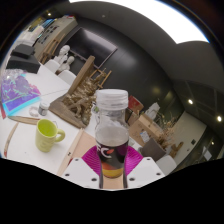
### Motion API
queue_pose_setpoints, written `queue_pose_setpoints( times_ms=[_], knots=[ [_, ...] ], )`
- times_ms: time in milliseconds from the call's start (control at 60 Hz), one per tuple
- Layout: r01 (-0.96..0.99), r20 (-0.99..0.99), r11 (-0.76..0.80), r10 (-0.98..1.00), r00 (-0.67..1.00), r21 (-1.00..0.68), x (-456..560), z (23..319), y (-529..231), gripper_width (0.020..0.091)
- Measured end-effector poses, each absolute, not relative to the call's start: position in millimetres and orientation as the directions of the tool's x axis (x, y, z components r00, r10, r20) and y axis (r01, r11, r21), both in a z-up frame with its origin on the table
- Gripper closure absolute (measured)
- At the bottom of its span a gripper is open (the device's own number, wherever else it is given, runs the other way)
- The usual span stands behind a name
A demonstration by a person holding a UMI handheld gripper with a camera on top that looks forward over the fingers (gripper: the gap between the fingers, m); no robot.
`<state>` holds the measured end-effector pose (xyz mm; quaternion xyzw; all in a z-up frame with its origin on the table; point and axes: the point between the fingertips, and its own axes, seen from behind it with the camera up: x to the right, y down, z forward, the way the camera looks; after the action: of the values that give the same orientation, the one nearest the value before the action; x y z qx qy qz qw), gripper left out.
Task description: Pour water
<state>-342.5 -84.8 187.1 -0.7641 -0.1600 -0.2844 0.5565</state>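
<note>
Tongs: the tongs [112, 165] pinch a bottle, one pink pad [97, 159] pressed on each side of its lower body.
Bottle: the clear bottle [111, 132] stands upright between the fingers, white cap [111, 98] on, amber liquid in its lower part, a dark label around it.
Cup: a lime-green cup [48, 135] with a handle sits on the white counter [22, 138], well off to the bottle's side.
Beyond: wooden chairs [78, 98] and more tables; the room appears tilted.
</note>
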Motion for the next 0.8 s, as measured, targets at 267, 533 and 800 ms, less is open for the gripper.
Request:
queue_pose_setpoints(
  times_ms=[267, 533, 800],
  knots=[
    [0.939, 0.968, -0.237, -0.008, 0.253, -0.247, -361, 205, -13, 0.0842],
    [0.961, 0.963, -0.123, -0.073, -0.259, 0.25, -399, 201, 23, 0.0844],
    [0.926, 0.926, -0.064, -0.052, -0.375, 0.371, -411, 181, 35, 0.0843]
  ],
)
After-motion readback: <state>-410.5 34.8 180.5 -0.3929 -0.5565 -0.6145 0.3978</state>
